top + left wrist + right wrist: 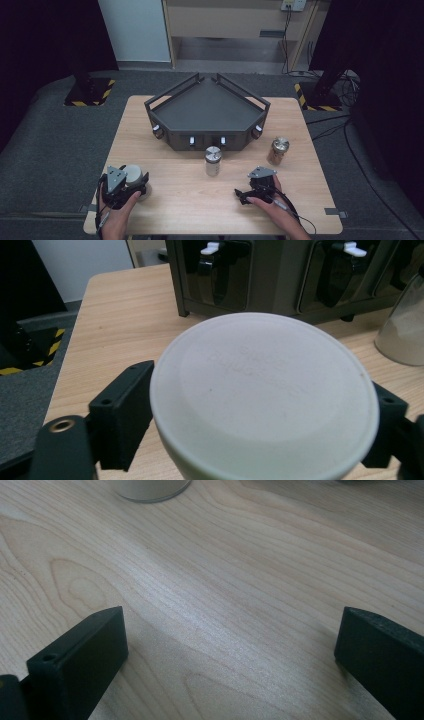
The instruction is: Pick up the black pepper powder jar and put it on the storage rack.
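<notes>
Looking down on a pale wooden worktop [170, 200] with clear grain, set on grey carpeted flooring in a dim room. Yellow-and-black hazard tape marks the floor at ten o'clock and two o'clock, cables trail along the right, and a light cabinet stands against the far wall.

At twelve o'clock on the worktop sits one dark angular tray [207, 107] with a railed rim and small white latches along its front face. Count the jars: three in all. One silver-lidded jar [213, 161] at the centre, one brown jar [277, 151] at two o'clock, and one white-lidded jar [134, 176] at eight o'clock.

That white-lidded jar stands on the worktop between the jaws of the left gripper [131, 181], which sit snug against its sides; from the left gripper view its broad white lid [265, 395] spans the whole gap, both jaws touching. So it's gripping the jar.

Two grippers, then. The right gripper [245, 195] rests at five o'clock, jaws spread wide over bare wood, holding nothing.
</notes>
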